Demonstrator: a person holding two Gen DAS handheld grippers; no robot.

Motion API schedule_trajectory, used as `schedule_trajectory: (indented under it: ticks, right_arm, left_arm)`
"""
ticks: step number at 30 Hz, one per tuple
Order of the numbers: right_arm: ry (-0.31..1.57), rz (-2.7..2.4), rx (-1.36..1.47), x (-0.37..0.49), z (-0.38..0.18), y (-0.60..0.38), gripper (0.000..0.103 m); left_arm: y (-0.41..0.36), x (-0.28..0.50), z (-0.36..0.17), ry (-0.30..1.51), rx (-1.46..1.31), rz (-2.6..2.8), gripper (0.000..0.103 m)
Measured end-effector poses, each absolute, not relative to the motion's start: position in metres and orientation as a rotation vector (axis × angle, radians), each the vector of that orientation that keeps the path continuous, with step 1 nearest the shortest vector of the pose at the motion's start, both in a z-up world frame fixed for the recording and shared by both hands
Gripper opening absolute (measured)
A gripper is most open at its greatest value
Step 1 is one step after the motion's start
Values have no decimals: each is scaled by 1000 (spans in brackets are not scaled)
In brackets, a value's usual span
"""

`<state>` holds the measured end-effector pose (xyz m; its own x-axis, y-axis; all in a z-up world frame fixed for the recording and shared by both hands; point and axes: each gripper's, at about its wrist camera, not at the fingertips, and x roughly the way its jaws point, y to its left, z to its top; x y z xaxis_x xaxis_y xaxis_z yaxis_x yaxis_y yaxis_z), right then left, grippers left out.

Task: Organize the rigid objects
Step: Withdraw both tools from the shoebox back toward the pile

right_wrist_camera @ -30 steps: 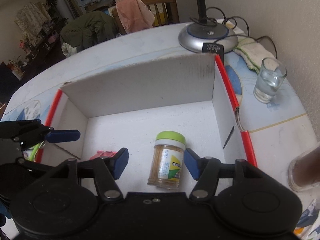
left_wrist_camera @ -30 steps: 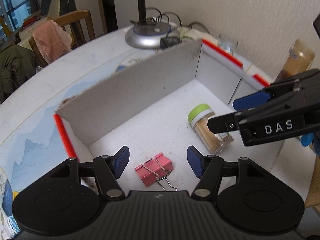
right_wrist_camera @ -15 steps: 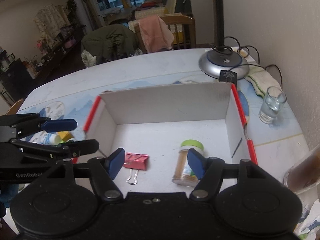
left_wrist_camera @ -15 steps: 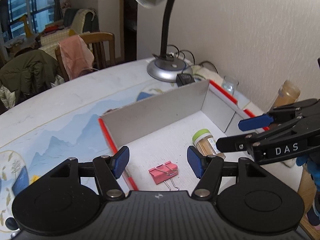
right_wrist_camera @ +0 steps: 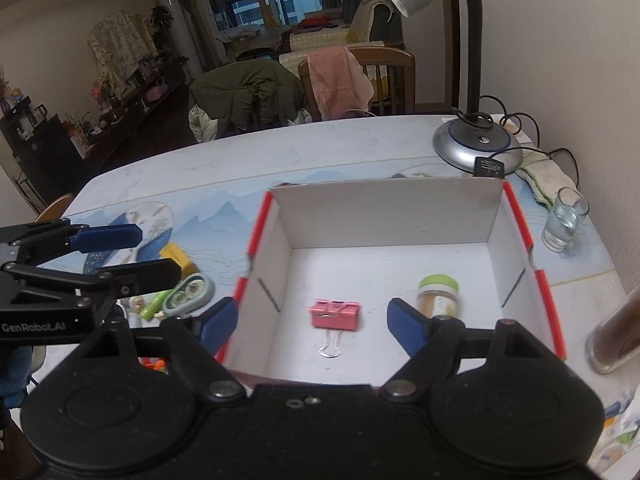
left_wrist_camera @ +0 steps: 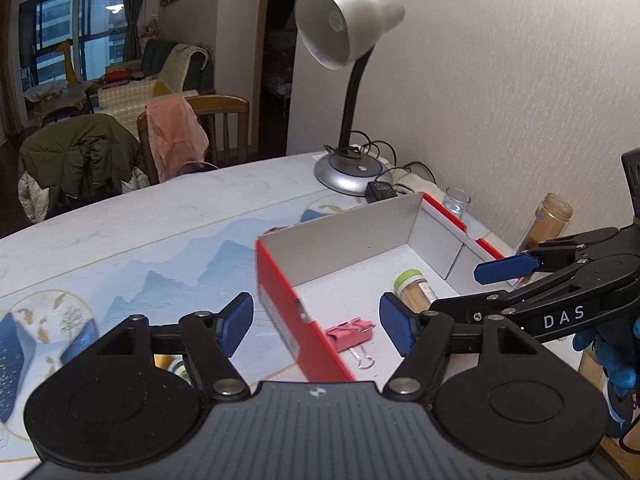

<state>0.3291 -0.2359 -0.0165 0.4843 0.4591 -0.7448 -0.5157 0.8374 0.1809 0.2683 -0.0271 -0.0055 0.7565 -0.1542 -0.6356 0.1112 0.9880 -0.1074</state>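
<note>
- Inside, the red-edged box (right_wrist_camera: 516,216) at frame centre holds a pink binder clip (right_wrist_camera: 335,314) and a green-lidded jar (right_wrist_camera: 437,295).
- Both grippers, left hand-held gripper (left_wrist_camera: 316,322) and right hand-held gripper (right_wrist_camera: 310,322), hover tilted downward, jaws just opening, released, empty.

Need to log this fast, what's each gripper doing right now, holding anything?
Left gripper: open, holding nothing, jaws just widened.
Right gripper: open, holding nothing, jaws just widened.

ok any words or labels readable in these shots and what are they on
"DAS": white letters on the side of the right gripper, seen from the left wrist.
"GenRobot.AI": white letters on the side of the left gripper, seen from the right wrist.
Label on the green-lidded jar in the red-edged box: printed, too blurred to read.
Sticker inside the lamp shade: too small to read.
</note>
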Motion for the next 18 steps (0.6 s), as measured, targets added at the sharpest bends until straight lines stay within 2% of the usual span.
schedule_trajectory:
  ticks: [3, 5, 16, 18]
  right_arm:
    - [882, 592, -60, 317, -16, -224, 84]
    - [875, 590, -65, 309, -16, -214, 86]
    - [845, 648, -32, 262, -26, -157, 88]
    - [846, 652, -34, 255, -30, -147, 92]
  left_arm:
    - [-11, 254, -4, 692, -75, -135, 72]
    - [0, 245, -4, 688, -75, -123, 81]
    - [85, 197, -14, 707, -130, -63, 86]
    - [100, 191, -17, 712, -138, -53, 86]
